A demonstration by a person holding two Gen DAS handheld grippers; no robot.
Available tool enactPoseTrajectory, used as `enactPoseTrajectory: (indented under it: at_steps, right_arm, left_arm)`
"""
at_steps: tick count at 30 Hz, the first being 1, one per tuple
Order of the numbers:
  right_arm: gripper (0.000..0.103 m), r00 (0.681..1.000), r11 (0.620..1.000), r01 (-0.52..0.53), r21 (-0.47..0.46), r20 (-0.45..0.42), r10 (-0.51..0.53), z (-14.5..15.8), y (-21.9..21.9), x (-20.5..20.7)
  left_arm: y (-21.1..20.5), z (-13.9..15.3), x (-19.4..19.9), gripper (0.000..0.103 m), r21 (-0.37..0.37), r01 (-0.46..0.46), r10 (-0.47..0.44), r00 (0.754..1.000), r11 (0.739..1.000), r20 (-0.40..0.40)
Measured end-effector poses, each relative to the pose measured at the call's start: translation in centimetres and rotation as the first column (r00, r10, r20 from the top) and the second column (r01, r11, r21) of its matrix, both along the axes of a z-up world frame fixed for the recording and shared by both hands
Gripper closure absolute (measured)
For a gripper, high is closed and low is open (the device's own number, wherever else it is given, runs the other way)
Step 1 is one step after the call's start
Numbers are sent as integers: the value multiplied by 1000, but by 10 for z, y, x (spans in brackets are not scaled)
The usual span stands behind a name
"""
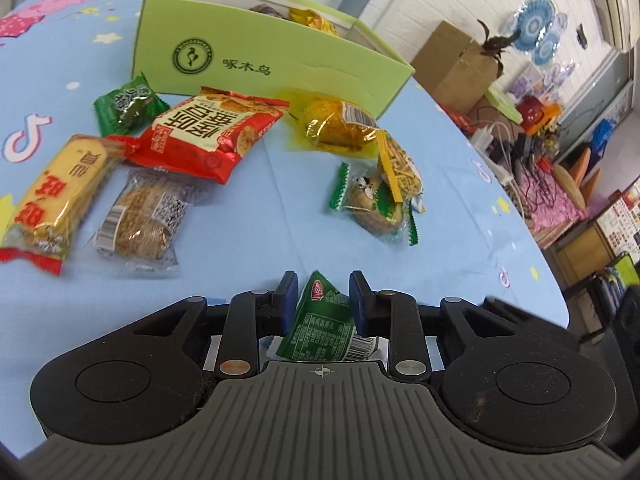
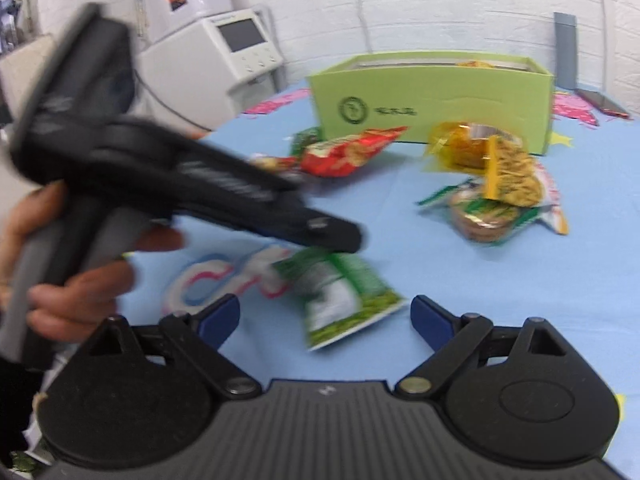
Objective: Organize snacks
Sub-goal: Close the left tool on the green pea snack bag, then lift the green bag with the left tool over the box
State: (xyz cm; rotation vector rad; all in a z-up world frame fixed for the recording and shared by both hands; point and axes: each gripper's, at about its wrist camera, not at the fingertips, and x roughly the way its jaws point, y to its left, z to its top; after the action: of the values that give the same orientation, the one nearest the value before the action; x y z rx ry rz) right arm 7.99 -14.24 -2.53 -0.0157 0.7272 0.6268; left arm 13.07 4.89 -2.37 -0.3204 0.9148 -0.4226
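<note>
L gripper (image 1: 323, 294) pinches green packet (image 1: 326, 326) for far box (image 1: 256, 60) (half-filled); R gripper (image 2: 325, 316) jaws spread, idle.

Bench cloth (image 1: 280, 208): matt printed fabric, smooth. Green box (image 1: 280, 68): matt card, I read a slight crease along its front. Red packet (image 1: 208, 136) and green sachet (image 1: 324, 320): glossy foil-like plastic. Clear wrapper (image 1: 140, 220): shiny, crinkled film. My left gripper (image 1: 323, 292): matt black plastic, ribbed grey shell, metal pins.
</note>
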Motion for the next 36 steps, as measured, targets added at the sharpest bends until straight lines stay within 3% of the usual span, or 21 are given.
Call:
enactPoseTrajectory:
  at_steps: [3, 7, 11, 16, 19, 24, 28, 31, 34, 36]
  right_arm:
    - [11, 999, 999, 40, -13, 10, -40, 0, -11, -2]
    - [11, 999, 1000, 23, 7, 34, -24, 5, -12, -21]
    - [22, 999, 1000, -19, 11, 40, 19, 6, -3, -26]
    - [23, 1000, 1000, -13, 2, 20, 13, -3, 5, -20]
    - [24, 999, 1000, -14, -21, 46, 15, -5, 11, -19]
    - [35, 993, 993, -45, -112, 101, 57, -6, 22, -26]
    - [35, 994, 994, -55, -92, 90, 64, -5, 20, -24]
    - [35, 994, 994, -53, -90, 89, 61, -5, 20, -24]
    - [37, 994, 994, -50, -97, 88, 59, -4, 22, -26]
    - [48, 995, 994, -53, -95, 78, 60, -1, 19, -24]
  left_arm:
    - [5, -1, -5, 94, -18, -30, 30, 999, 999, -11]
    - [10, 8, -13, 72, -44, -24, 26, 999, 999, 30]
    - [5, 11, -19, 72, -17, 17, -16, 999, 1000, 43]
    - [0, 2, -25, 71, 4, 41, -41, 998, 999, 50]
    - [5, -2, -26, 68, -24, 40, -39, 998, 999, 44]
    - [15, -12, -35, 69, -94, 8, -5, 999, 996, 34]
    - [8, -9, -36, 58, -46, 60, -56, 996, 997, 68]
    - [-2, -7, -37, 65, 28, 79, -81, 993, 997, 83]
    - [-2, -7, -36, 78, 16, 76, -77, 995, 997, 65]
    - [-3, -3, -35, 82, 22, 59, -60, 997, 998, 52]
